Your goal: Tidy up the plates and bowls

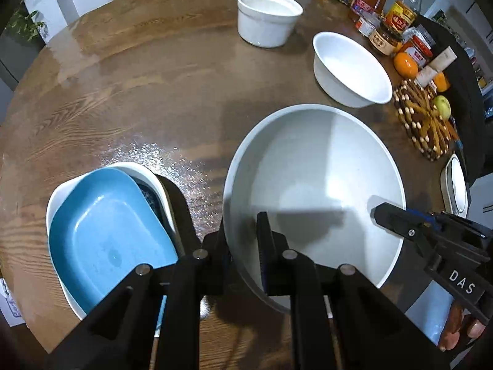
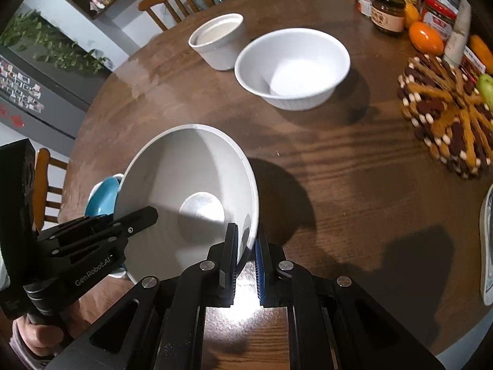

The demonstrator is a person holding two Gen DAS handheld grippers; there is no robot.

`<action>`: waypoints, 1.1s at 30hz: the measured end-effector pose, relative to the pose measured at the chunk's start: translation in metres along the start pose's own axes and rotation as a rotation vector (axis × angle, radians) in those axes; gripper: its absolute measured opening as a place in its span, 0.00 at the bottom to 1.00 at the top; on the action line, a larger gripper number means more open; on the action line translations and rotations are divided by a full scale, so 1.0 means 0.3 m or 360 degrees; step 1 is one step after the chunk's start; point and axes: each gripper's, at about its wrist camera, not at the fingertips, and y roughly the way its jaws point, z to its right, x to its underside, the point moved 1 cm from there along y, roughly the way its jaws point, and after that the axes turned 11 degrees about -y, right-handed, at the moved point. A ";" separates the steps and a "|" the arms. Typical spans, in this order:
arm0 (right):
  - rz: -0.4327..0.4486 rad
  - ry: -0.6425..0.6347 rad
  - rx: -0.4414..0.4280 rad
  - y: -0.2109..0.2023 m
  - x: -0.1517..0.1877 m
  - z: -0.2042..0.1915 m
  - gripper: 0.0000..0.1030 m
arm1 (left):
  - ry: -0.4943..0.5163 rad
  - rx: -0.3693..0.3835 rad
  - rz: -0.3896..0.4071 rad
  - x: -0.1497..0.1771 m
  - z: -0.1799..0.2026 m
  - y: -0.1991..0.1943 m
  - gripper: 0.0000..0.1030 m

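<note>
Both wrist views close above table (image 1: 129, 71), facing forward-down; share grey bowl (image 1: 311, 166).

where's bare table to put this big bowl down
Widest bare wood lies beyond the blue dish, left of the ramekin. Another patch sits between big bowl and trivet. The jars crowd the far right.

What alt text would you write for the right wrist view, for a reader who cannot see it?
Both grippers hold a large grey bowl by its rim over a round wooden table: the right gripper near, the left gripper opposite. Beyond stand a white bowl and a white ramekin.
</note>
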 end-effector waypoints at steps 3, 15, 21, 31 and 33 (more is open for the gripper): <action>-0.0007 0.0008 0.0010 0.009 0.016 0.006 0.10 | 0.0006 -0.0007 -0.0011 0.003 0.003 0.016 0.14; 0.0059 0.0013 0.0073 -0.030 0.022 0.020 0.42 | -0.0061 -0.0018 0.0109 -0.013 -0.034 -0.028 0.57; 0.0165 0.0056 0.0073 -0.108 0.001 0.049 0.42 | -0.0100 0.0017 0.0180 -0.045 -0.044 -0.099 0.57; 0.0240 0.0094 0.0130 -0.179 -0.043 0.115 0.42 | -0.0105 0.0049 0.0245 -0.093 0.001 -0.159 0.57; 0.0248 0.0098 0.0143 -0.183 -0.054 0.132 0.42 | -0.0107 0.0050 0.0249 -0.105 0.027 -0.159 0.57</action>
